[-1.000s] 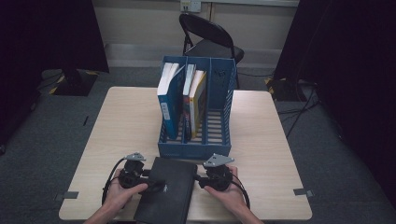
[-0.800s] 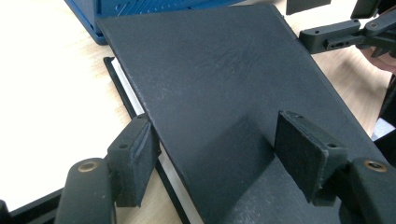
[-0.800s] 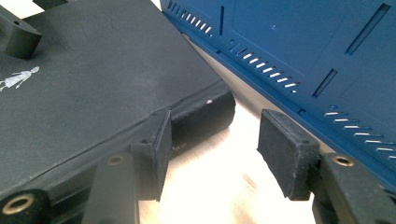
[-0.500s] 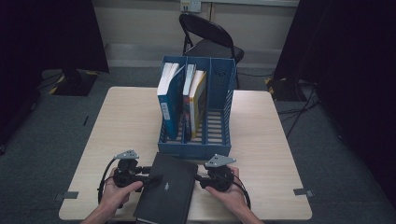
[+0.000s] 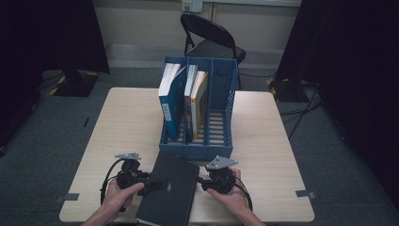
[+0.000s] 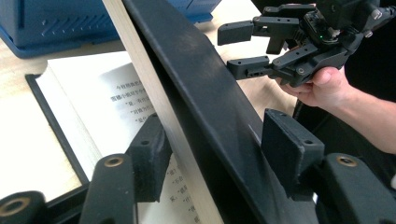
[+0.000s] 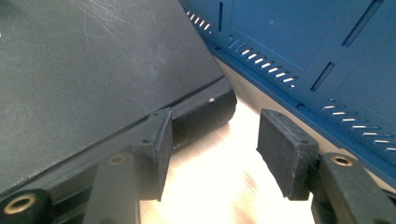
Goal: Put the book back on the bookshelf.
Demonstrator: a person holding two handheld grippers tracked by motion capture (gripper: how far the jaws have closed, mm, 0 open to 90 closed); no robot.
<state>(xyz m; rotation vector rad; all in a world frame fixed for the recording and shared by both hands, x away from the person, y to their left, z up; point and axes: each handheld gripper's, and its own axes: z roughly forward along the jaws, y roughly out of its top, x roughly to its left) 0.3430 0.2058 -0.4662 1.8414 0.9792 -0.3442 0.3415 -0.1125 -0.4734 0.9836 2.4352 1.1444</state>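
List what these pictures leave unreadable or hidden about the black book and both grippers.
- Book: near end cut off by the high view's bottom edge.
- Page text: too small to read, partly behind the raised cover, left gripper view.
- Right gripper: grip unclear; spine lies beside one pad.

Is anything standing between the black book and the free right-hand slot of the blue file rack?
Nothing visible. The black book lies just short of the blue file rack, whose right slot is free; the other books fill the left and middle slots. The left gripper straddles its part-lifted cover.
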